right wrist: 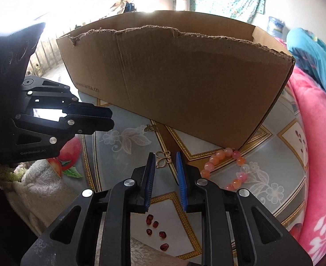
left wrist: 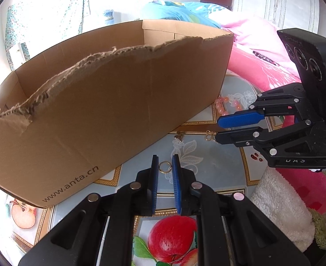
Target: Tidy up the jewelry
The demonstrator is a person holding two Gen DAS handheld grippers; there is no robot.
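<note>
Left wrist view: big torn-edged box across left and centre, "www.anta.cn" printed low on its side. Bottom centre, left gripper with jaws apart, framing a small gold ring flat on the flowered tablecloth; contact with the pads not clear. Just above, near the box's lower edge, two small gold charms. Right of centre, pink bead bracelet beside the box corner, partly hidden. Far right, right gripper entering sideways, jaws apart, its tips near the second charm. Pink bedding at upper right.

Right wrist view: left gripper at left edge, pointing right; jaw gap unclear from this side angle. Box filling upper centre. Bottom centre, right gripper parted around a looped gold charm, seemingly not gripping. Another charm above, near the box. Bracelet lower right of centre, by the box corner.
</note>
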